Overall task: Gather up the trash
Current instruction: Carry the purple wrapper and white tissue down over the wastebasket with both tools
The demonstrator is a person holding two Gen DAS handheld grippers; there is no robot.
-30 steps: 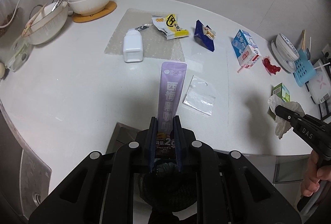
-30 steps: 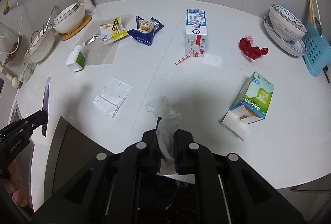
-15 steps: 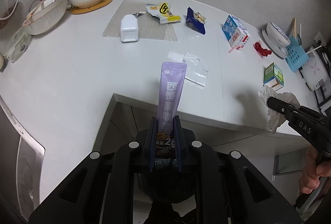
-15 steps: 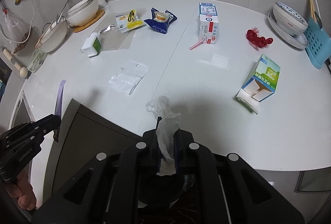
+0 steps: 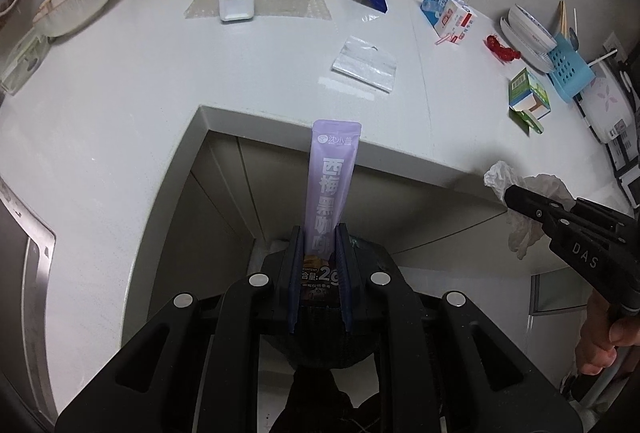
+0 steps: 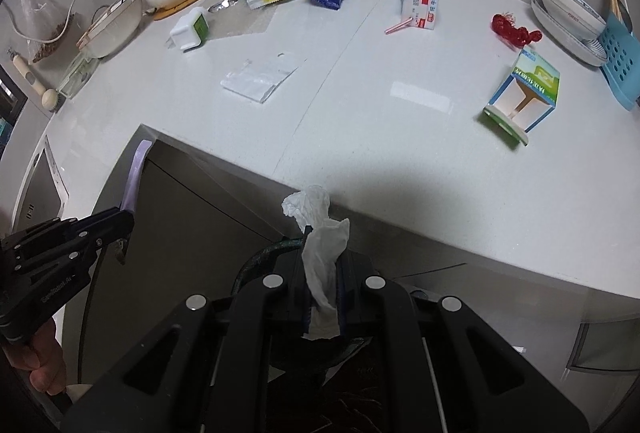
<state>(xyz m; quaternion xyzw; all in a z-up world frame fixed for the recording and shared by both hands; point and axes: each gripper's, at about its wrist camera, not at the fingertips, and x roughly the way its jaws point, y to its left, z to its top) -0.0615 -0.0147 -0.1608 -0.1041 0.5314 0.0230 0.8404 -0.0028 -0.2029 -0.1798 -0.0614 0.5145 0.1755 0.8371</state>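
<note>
Left hand-held gripper (image 5: 320, 253) clenched on purple sachet (image 5: 332, 177), sachet standing straight out beyond its tips | right hand-held gripper (image 6: 322, 273) clamped on crumpled tissue (image 6: 320, 233), tissue bunched past its tips | both off the white surface (image 6: 380, 137) edge | clear bag (image 6: 260, 75) lies ahead on surface, well apart from both
</note>
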